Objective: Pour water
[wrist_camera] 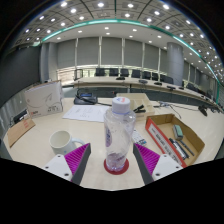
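Fingers [113,160] spread wide, magenta pads [74,158] facing inward. Clear plastic bottle [118,130] with white cap stands upright between them on a red coaster [116,167], a gap at each side; no contact seen. Desk [95,128] pale. Just ahead and left of the fingers: white cup [62,141]. Ahead and right: open cardboard box [174,136] holding tools. Beyond the bottle: paper sheet [87,113], black bag [86,98]. Far left: cardboard carton [44,98]. Farther back, rows of desks and chairs.
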A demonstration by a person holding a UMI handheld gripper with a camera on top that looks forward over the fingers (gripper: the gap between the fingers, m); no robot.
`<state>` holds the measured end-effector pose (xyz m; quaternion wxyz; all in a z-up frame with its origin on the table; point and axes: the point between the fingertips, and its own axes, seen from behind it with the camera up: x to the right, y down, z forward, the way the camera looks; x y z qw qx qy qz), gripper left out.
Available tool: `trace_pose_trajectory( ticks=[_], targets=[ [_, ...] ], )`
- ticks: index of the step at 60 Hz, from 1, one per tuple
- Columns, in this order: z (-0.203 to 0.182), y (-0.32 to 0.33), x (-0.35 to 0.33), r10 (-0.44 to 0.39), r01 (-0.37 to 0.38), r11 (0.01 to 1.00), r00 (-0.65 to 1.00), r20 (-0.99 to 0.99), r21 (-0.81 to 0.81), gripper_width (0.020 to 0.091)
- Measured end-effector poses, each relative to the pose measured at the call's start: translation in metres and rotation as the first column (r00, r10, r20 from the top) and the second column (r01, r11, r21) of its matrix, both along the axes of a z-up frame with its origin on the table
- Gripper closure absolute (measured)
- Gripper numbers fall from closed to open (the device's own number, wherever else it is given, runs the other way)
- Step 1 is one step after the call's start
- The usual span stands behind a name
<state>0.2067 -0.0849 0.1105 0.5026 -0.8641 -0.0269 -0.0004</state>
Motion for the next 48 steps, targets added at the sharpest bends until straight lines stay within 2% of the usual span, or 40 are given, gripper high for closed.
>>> trace_pose_trajectory(
  ticks=[9,22,35,48],
  targets=[
    [0.038,-0.05,-0.018,-0.089,0.09,0.994,0.996,0.028,-0.065,0.0242],
    [0.081,-0.14,-0.088,-0.152,0.156,0.977,0.988,0.042,-0.145,0.0245],
    [0.095,-0.203,-0.152,-0.157,0.166,0.971,0.986,0.064,-0.174,0.0253],
    [0.107,-0.226,-0.184,-0.131,0.145,0.975,0.987,0.09,-0.171,0.0248]
  ],
)
